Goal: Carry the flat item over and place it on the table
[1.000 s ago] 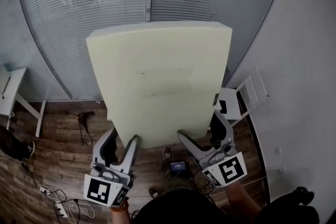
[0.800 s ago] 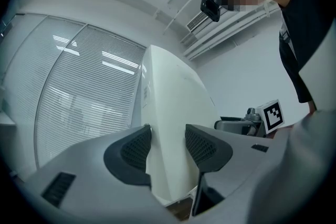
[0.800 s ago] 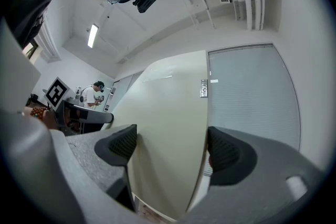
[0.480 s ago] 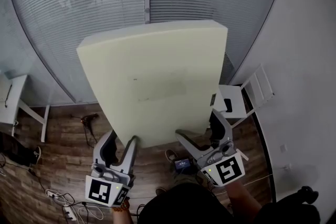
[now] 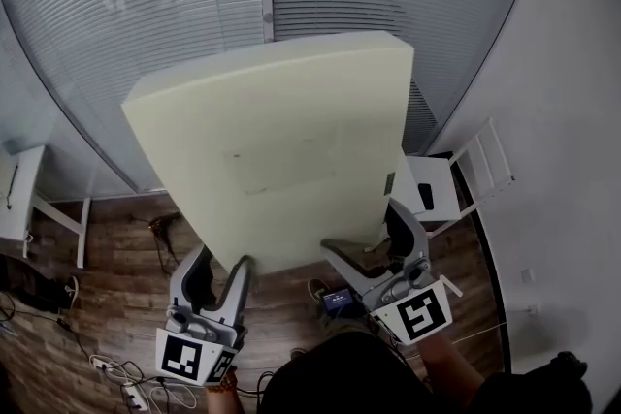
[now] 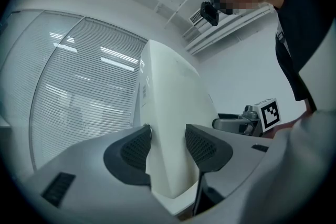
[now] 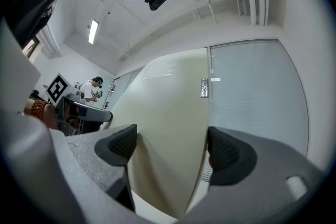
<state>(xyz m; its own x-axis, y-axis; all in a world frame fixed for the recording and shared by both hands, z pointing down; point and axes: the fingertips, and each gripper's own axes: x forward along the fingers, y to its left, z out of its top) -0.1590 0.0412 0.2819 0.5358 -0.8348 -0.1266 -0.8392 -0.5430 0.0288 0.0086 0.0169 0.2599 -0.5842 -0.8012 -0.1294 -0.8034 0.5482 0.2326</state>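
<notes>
1. we held the foam point(image 5: 272, 150) upright, off the floor, before the blinds point(image 5: 146, 5).
2. left gripper point(image 5: 228, 267) and right gripper point(image 5: 374, 242) were each clamped on its bottom edge.
3. gripped only low, it could tip or slip.

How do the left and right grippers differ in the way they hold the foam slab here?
The left gripper clamps the foam slab on its near edge by the left corner; the right gripper clamps the right corner. In the head view the left gripper sits lower, angled rightward; the right gripper sits higher, angled leftward. Both have jaws shut on the slab.
</notes>
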